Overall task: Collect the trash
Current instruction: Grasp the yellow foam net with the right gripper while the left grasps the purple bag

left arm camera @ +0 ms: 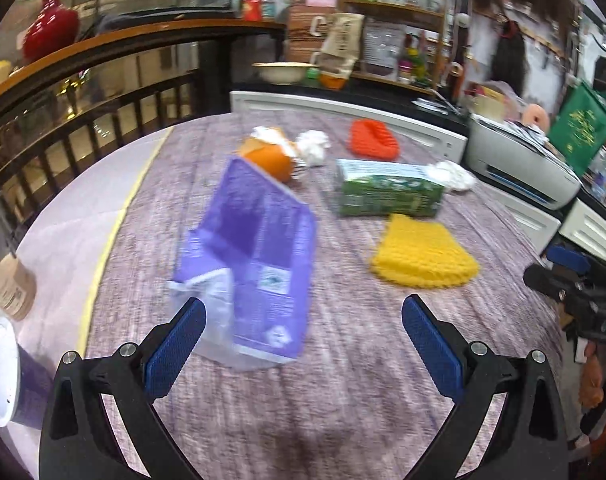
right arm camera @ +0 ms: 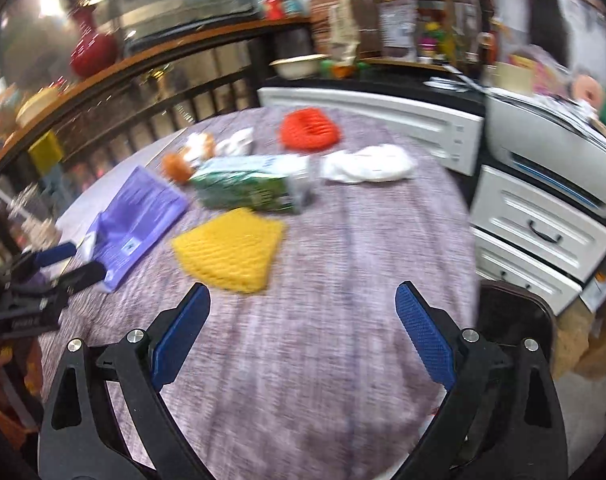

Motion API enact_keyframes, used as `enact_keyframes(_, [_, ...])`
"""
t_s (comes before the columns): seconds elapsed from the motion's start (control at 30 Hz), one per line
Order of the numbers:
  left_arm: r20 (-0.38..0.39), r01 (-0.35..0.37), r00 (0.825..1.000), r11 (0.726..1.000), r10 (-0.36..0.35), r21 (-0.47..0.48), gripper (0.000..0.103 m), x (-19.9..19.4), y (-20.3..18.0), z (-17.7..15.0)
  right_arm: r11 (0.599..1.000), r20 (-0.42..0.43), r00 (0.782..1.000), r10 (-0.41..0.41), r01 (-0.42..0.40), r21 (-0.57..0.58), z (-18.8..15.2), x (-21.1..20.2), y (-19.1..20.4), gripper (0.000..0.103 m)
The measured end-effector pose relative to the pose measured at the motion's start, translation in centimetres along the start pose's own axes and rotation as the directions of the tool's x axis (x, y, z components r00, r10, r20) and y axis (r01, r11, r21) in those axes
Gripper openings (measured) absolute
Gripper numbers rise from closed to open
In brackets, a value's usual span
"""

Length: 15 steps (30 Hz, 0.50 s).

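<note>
A flattened purple carton [left arm camera: 255, 264] lies on the purple-grey table [left arm camera: 343, 400], its near end between the fingers of my open left gripper [left arm camera: 303, 344]. Behind it lie an orange cup [left arm camera: 269, 160], crumpled white tissues [left arm camera: 313, 146], a green carton [left arm camera: 387, 194], more white tissue [left arm camera: 453, 174], a yellow knitted mat [left arm camera: 423, 254] and an orange knitted piece [left arm camera: 373, 140]. My right gripper [right arm camera: 303, 332] is open and empty above the table, just short of the yellow mat [right arm camera: 231, 252]. The purple carton [right arm camera: 139, 220], green carton [right arm camera: 247, 190] and white tissue [right arm camera: 367, 168] also show there.
A purple cup with a white lid [left arm camera: 7, 376] and a brown cup [left arm camera: 7, 288] stand at the table's left edge. White drawers [right arm camera: 539, 236] and a printer [right arm camera: 551, 160] are on the right. A dark bin [right arm camera: 511, 320] stands below the table's right edge. A railing [left arm camera: 83, 120] runs behind.
</note>
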State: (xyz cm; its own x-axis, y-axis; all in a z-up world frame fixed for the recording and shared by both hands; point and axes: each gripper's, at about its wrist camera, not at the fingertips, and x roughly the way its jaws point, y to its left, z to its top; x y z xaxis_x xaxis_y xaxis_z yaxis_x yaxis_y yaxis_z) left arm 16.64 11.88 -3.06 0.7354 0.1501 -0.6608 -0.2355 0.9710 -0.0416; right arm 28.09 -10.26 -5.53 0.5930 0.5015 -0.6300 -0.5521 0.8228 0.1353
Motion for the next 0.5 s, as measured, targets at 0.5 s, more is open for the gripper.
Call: enact_keyframes(0.5, [-0.086, -0.012, 0.996, 0.990, -0.001, -0.143, 0.090, 3.7, 6.5, 1.3, 0.964, -0.136, 0.991, 0.009, -0.045, -0.260, 1.7, 6.5, 6.7, 0.092])
